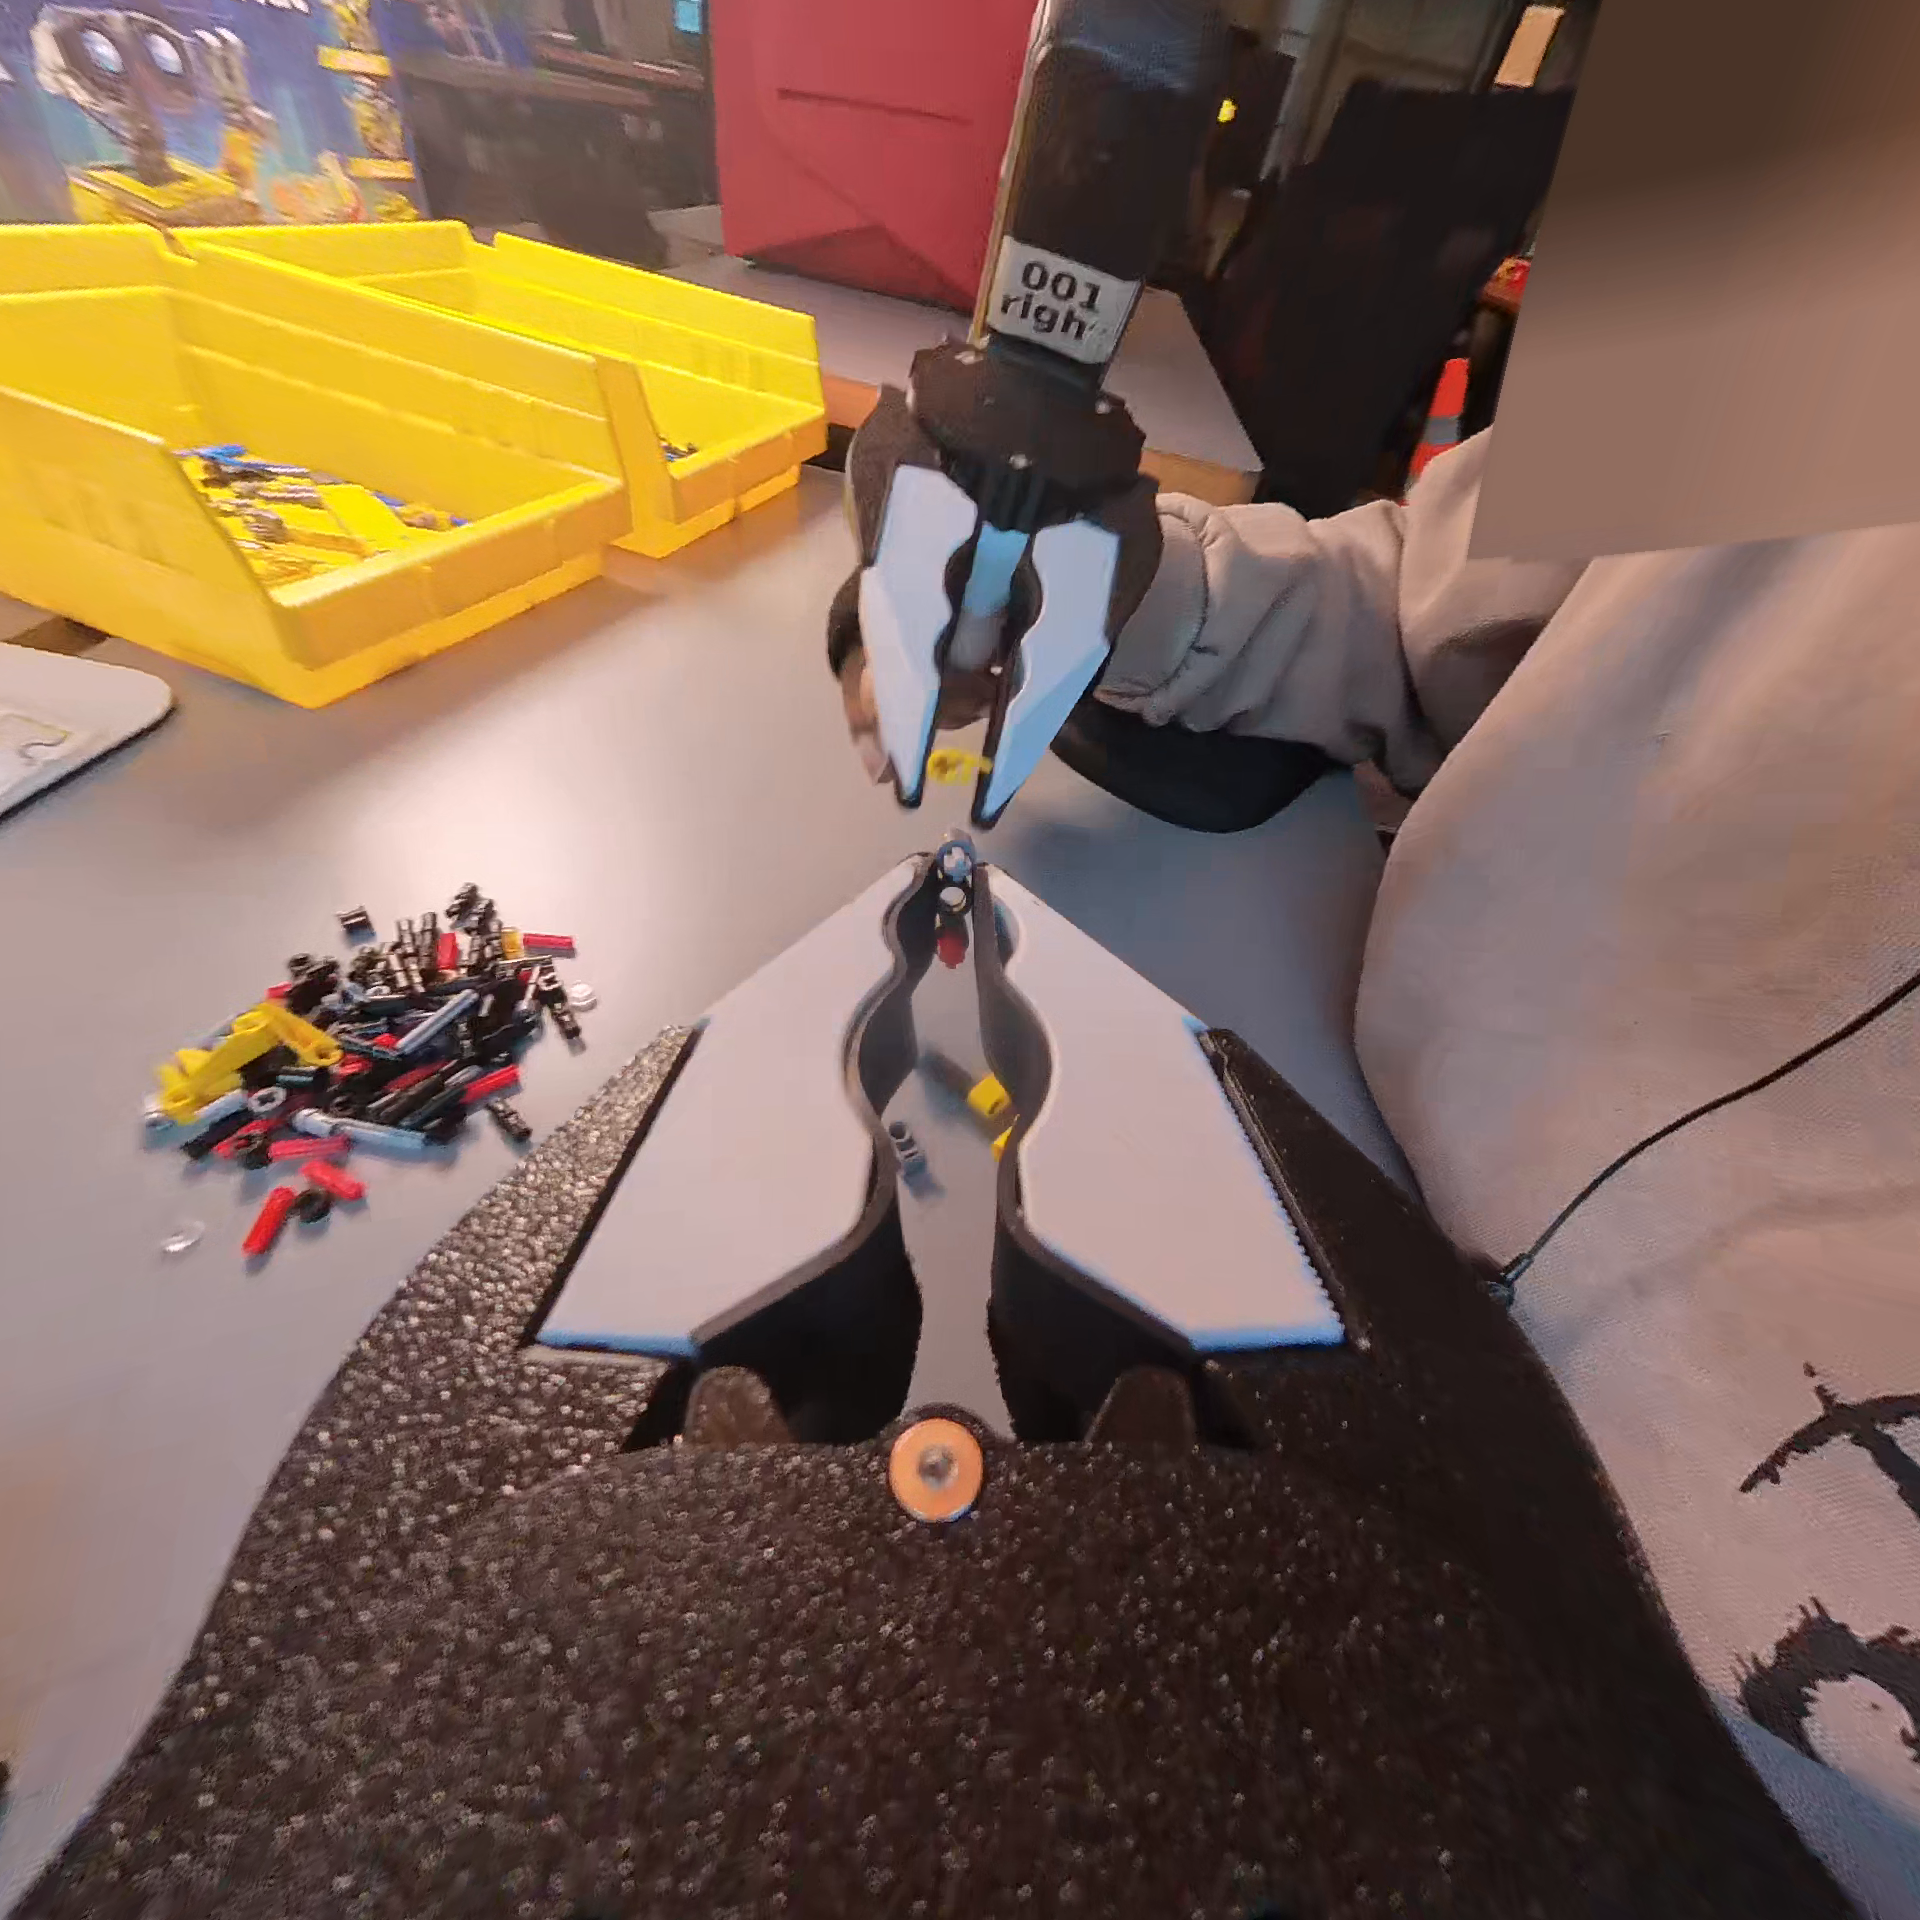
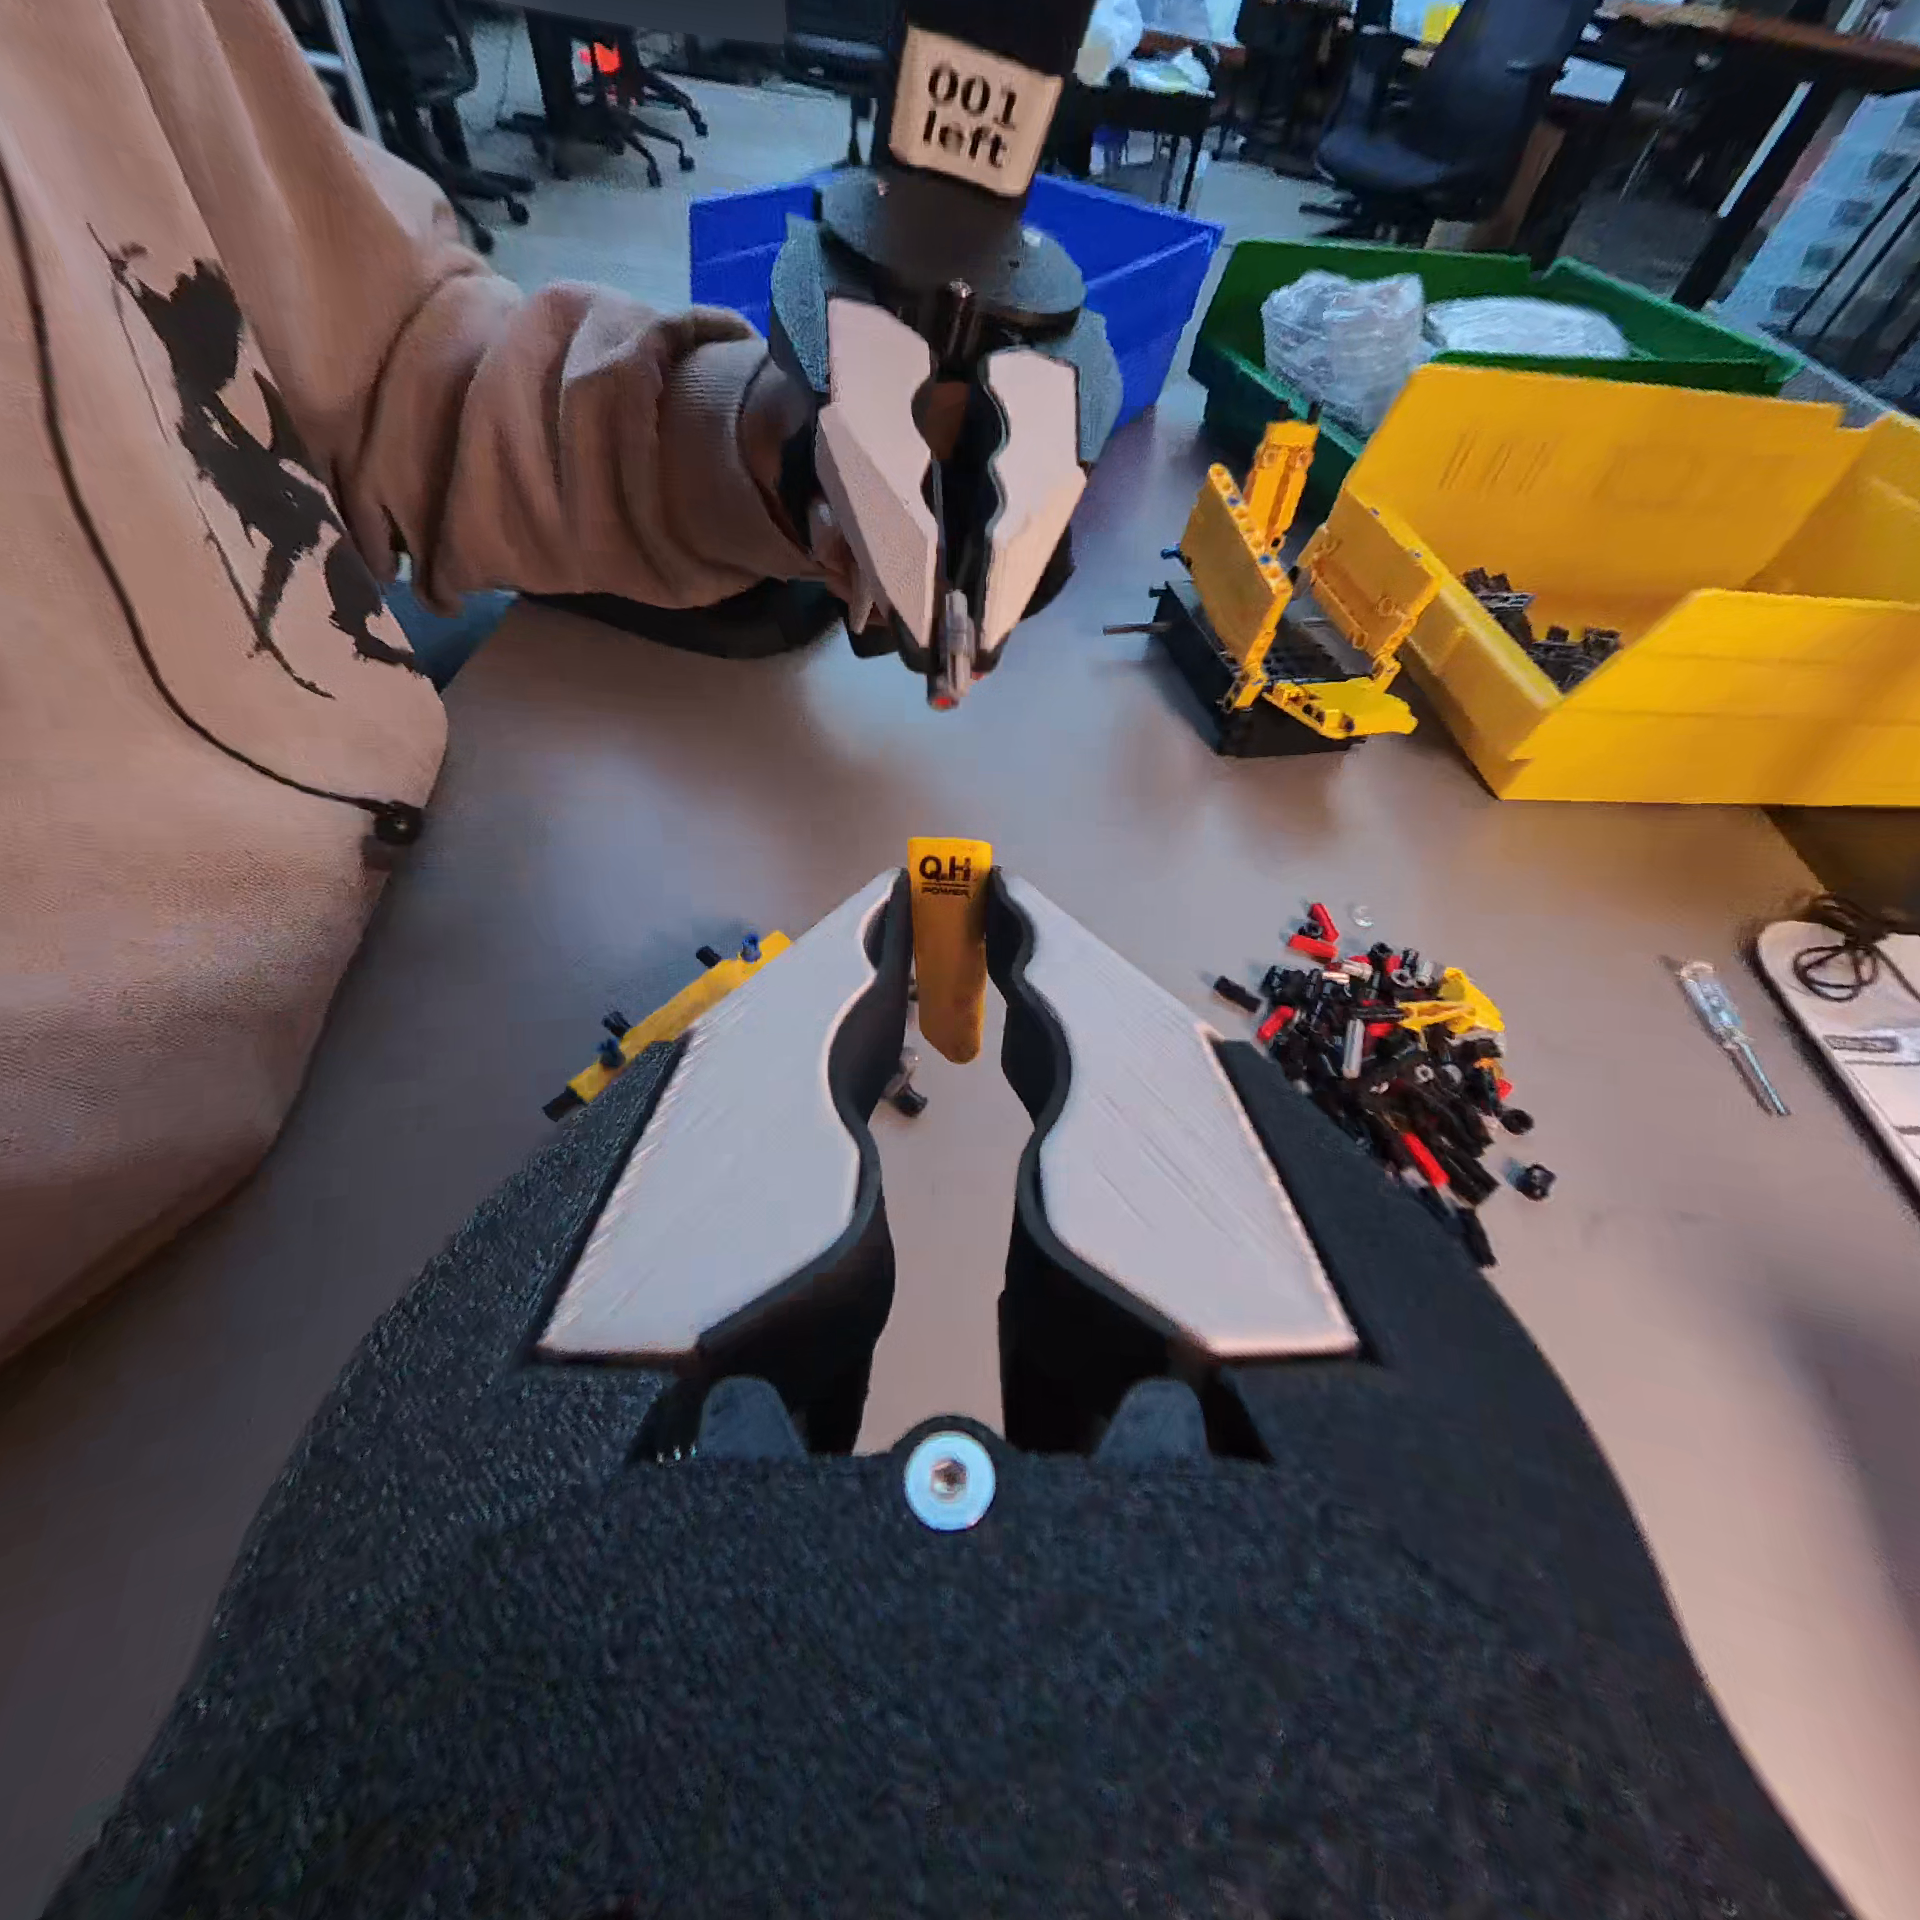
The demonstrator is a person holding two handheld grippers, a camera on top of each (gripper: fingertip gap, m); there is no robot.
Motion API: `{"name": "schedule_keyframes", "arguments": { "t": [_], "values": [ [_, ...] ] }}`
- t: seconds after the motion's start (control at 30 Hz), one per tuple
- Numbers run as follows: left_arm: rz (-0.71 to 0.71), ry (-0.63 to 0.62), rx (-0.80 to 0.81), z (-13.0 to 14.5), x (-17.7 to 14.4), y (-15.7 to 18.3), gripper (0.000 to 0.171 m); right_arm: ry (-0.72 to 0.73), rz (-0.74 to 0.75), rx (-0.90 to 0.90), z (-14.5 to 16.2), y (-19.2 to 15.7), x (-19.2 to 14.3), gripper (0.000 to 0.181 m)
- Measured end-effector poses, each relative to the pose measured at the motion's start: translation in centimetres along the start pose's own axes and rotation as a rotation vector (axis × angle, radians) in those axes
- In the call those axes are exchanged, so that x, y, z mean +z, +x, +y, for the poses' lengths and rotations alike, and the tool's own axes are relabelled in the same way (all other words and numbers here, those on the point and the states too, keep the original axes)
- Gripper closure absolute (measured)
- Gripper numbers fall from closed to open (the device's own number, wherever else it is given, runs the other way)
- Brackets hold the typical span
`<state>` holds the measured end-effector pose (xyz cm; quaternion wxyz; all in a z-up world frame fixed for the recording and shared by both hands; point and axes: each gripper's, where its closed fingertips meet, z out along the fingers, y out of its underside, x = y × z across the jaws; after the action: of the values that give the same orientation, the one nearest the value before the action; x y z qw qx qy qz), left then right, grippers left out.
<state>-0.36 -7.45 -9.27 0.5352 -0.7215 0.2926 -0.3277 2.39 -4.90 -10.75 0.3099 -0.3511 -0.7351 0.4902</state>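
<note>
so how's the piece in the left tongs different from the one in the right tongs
The left tongs grip a thin grey pin with a red tip; the right tongs grip a broad yellow piece bearing black print. The grey pin is far narrower than the yellow piece. The pin pokes just past its fingertips; the yellow piece also runs well back between its fingers. Both are small plastic parts held above the table, facing each other.
</note>
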Motion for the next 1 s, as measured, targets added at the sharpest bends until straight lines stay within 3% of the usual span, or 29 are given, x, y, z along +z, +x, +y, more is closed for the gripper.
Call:
{"name": "schedule_keyframes", "arguments": {
  "t": [0.1,0.27,0.53,0.7,0.87,1.0],
  "values": [
    [0.005,0.011,-0.045,0.4,0.0,-0.3,0.167,-0.049,0.0,0.035,2.1,0.1,0.6,0.169],
    [-0.006,-0.085,-0.068,2.8,0.9,-0.4,0.166,-0.038,-0.003,0.029,2.1,-0.4,0.6,0.168],
    [-0.041,-0.183,-0.069,5.0,1.5,-0.9,0.166,-0.318,0.102,-0.141,7.2,0.6,1.2,0.168],
    [-0.094,-0.239,-0.054,6.1,1.3,-1.8,0.166,-0.345,0.145,-0.173,7.8,1.3,1.2,0.169],
    [-0.1,-0.276,-0.054,6.8,1.4,-1.9,0.166,-0.321,0.119,0.07,8.2,1.8,0.8,0.163],
    [-0.094,-0.287,-0.041,7.0,1.5,-1.6,0.166,-0.451,0.188,0.033,10.4,3.1,-0.4,0.161]
  ]
}}
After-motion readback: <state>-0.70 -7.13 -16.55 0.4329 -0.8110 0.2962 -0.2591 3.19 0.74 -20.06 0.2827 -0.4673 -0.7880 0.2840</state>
